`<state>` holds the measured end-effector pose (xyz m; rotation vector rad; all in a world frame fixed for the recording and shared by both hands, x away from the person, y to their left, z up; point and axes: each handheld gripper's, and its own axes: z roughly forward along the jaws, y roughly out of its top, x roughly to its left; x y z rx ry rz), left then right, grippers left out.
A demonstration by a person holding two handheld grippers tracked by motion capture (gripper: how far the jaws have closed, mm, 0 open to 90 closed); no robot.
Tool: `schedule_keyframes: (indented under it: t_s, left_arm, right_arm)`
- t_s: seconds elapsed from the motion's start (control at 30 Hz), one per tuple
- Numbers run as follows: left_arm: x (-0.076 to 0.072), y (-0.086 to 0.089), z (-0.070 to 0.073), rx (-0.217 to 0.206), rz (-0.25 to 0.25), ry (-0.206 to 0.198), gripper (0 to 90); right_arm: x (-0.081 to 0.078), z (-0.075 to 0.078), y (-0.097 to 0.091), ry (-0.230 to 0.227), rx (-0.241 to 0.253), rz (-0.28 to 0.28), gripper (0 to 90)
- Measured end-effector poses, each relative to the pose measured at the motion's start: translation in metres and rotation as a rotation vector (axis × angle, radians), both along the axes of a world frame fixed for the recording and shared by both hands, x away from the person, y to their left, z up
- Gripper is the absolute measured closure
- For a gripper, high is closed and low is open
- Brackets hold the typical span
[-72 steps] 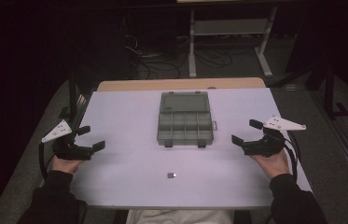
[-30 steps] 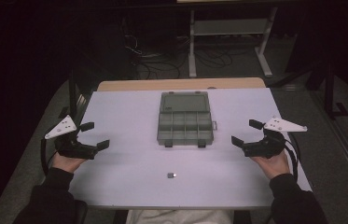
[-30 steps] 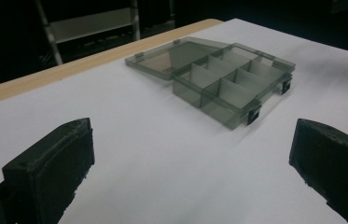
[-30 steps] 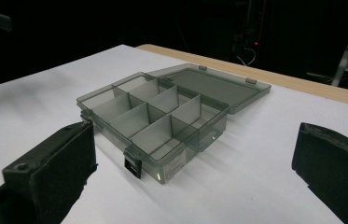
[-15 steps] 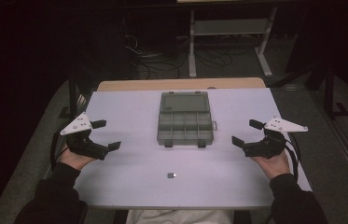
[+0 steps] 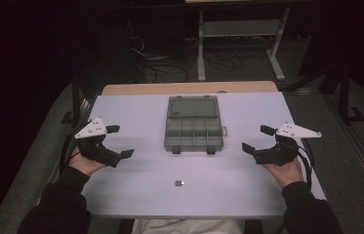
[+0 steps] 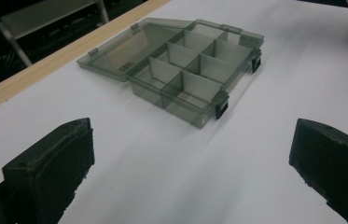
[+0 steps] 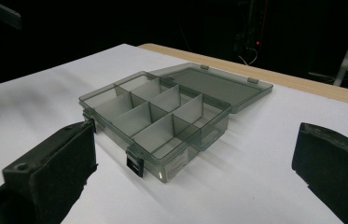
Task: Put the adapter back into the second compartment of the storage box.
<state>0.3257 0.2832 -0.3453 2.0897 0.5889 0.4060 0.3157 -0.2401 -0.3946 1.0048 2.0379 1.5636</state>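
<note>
That clear compartment box [image 6: 193, 124] is sitting lid-open at 12 o'clock on the worktop [image 6: 135, 180], both claws, left [image 6: 117, 141] and right [image 6: 256, 138], are hanging released, and it's probably light, slick plastic, so pinching a side wall looks safest.

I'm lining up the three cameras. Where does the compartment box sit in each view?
High view: compartment box lies centre, towards the table's far edge.
Left gripper view: upper middle, beyond the jaws.
Right gripper view: centre, between the jaws.
Shared landmark: its open lid, lying flat towards the wooden strip.
</note>
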Motion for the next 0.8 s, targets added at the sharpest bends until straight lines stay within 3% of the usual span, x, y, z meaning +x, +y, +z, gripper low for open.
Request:
schedule_keyframes:
  t_s: [0.47, 0.8]
  left_arm:
    - [0.001, -0.026, -0.001, 0.078, -0.072, 0.015, 0.0]
    - [0.002, -0.04, -0.005, 0.109, -0.109, 0.029, 0.0]
  right_arm:
    - [0.0, 0.0, 0.0, 0.005, -0.001, 0.007, 0.0]
    - [0.001, -0.001, 0.001, 0.009, -0.005, 0.011, 0.0]
